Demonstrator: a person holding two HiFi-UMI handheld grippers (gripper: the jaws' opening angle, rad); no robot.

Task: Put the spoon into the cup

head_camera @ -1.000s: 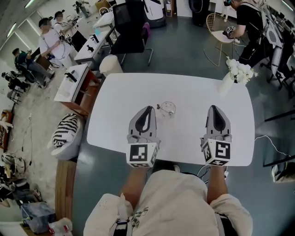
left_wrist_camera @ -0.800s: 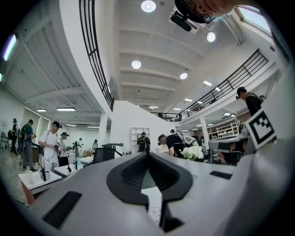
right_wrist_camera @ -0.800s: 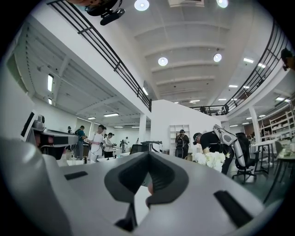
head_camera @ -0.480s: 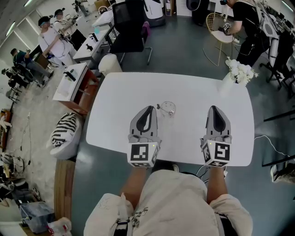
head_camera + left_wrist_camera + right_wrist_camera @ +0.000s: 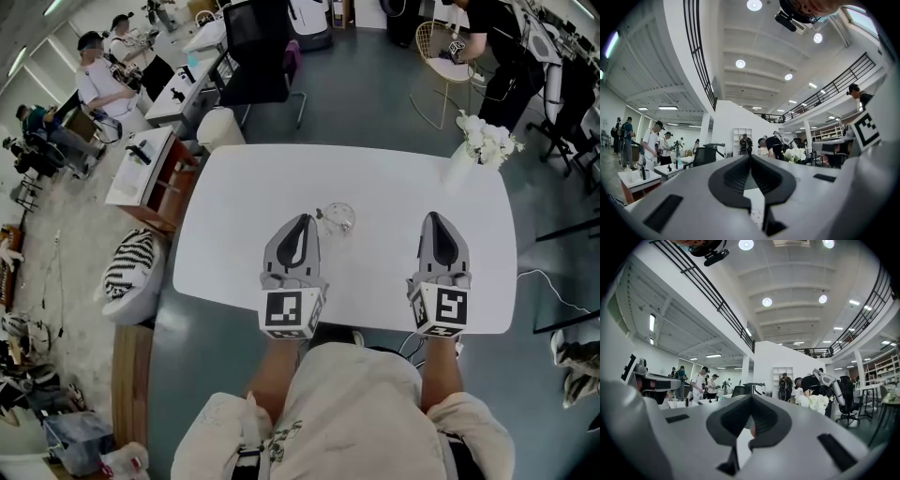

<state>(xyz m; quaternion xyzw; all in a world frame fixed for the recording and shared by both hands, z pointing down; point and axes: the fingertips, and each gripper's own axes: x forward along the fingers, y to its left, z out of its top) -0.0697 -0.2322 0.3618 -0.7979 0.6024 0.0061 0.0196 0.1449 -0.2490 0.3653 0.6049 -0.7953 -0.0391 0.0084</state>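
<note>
- Little has moved on the table since the earlier frames: both grippers and the cup [image 5: 342, 220] keep their places. The whole scene sits slightly higher in the head view.
- Farther off, the person in black [image 5: 489, 33] by the wire chair [image 5: 441, 67] has shifted toward the top edge.
- Nearest us, at 6 o'clock, are our lap and the two marker cubes at the table's near edge.
- Our left gripper [image 5: 299, 219] lies level over the white table [image 5: 394, 183] and points to 12 o'clock. Its jaws are clenched tip to tip, with nothing between them.
- Our right gripper [image 5: 441, 217] lies parallel to it and well apart. Its jaws are likewise pressed together and empty.
- The clear glass cup stands just beyond the left gripper's tip, at about 1 o'clock from it, and touches neither gripper.
- The spoon [image 5: 323, 215] shows as a thin glinting piece at the cup's 10 o'clock rim. It seems to rest in the cup with its handle leaning out, but it is too small for us to be sure.
- At the table's 1 o'clock corner, a white vase [image 5: 459, 171] holds white flowers [image 5: 487, 141].
- Beyond the table, a black office chair [image 5: 258, 52] stands at 11 o'clock.
</note>
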